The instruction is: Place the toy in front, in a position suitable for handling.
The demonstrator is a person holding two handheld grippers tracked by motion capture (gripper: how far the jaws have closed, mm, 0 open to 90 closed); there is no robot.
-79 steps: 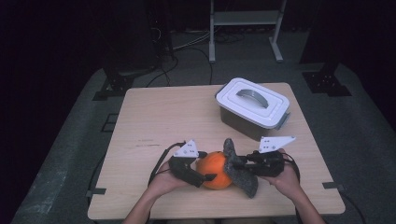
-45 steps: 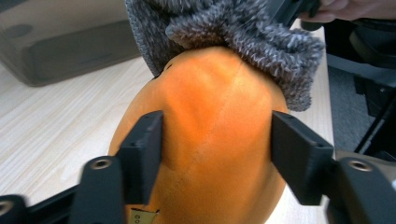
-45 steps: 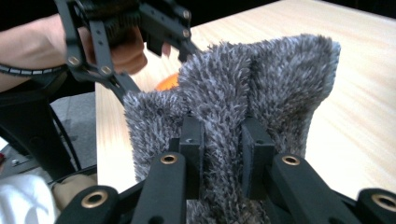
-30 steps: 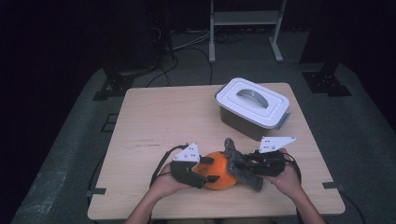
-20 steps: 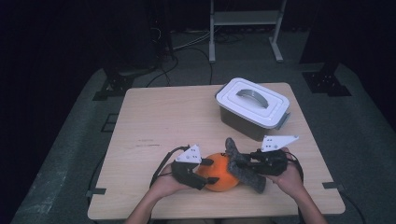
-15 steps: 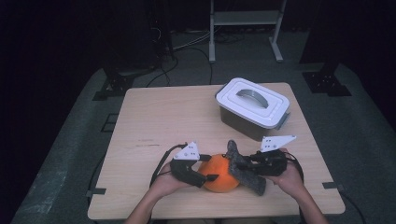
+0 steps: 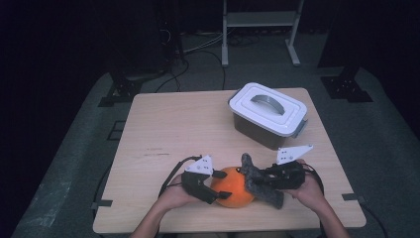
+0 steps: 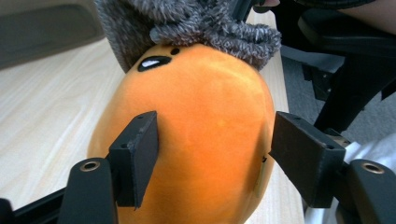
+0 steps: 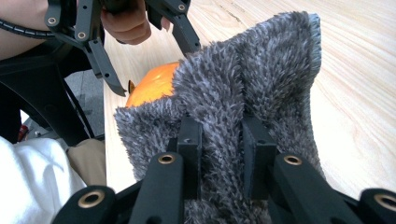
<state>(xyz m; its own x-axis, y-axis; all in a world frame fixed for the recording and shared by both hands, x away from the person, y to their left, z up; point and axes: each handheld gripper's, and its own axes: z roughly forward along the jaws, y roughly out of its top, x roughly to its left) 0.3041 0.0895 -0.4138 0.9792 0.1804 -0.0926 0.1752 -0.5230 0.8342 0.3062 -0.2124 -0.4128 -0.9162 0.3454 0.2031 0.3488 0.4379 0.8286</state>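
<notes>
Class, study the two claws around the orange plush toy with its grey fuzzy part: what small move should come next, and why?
Probably close the left claw on the orange plush toy: its jaws stand open on either side of the body, while the right claw already pinches the grey fuzzy fabric. A steadied toy lets that fabric be pulled.

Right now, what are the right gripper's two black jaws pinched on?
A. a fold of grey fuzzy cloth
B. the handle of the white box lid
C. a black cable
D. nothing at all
A: in the right gripper view, the right gripper has its jaws closed tight on a fold of the grey fuzzy cloth, beside the orange plush toy.
</notes>
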